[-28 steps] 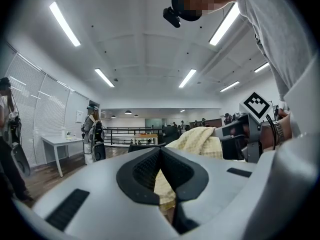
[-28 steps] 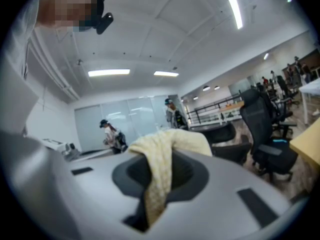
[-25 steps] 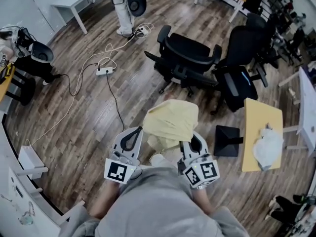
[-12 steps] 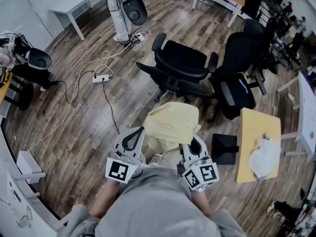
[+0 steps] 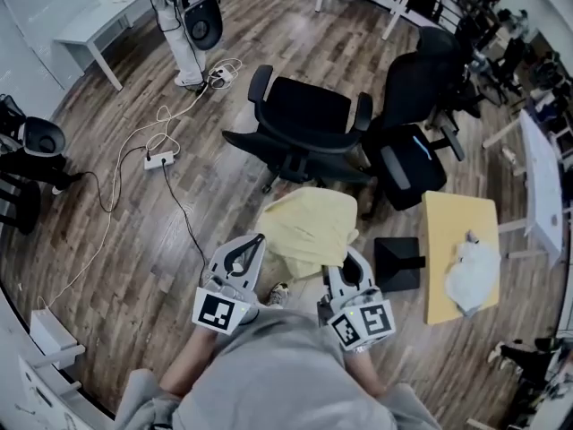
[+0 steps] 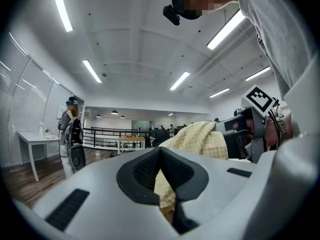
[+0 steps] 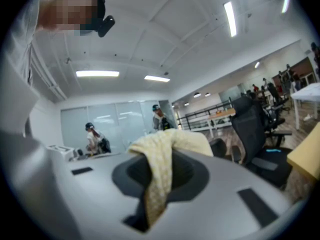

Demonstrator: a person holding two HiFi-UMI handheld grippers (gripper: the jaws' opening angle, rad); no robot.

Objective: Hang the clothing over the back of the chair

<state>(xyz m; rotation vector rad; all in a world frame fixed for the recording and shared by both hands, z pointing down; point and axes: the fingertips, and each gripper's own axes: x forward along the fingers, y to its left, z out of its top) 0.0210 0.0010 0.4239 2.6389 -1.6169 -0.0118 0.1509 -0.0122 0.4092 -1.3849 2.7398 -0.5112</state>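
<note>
Clothing [image 5: 309, 229] near chair [image 5: 304, 116], floor [image 5: 125, 271] leftward

Crumpled pale yellow clothing [image 5: 309, 229] aloft, near black chair [image 5: 306, 115]

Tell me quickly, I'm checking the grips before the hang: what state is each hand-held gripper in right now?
Left hand-held gripper: closed, holding the yellow garment.
Right hand-held gripper: closed, holding the same yellow garment.
</note>
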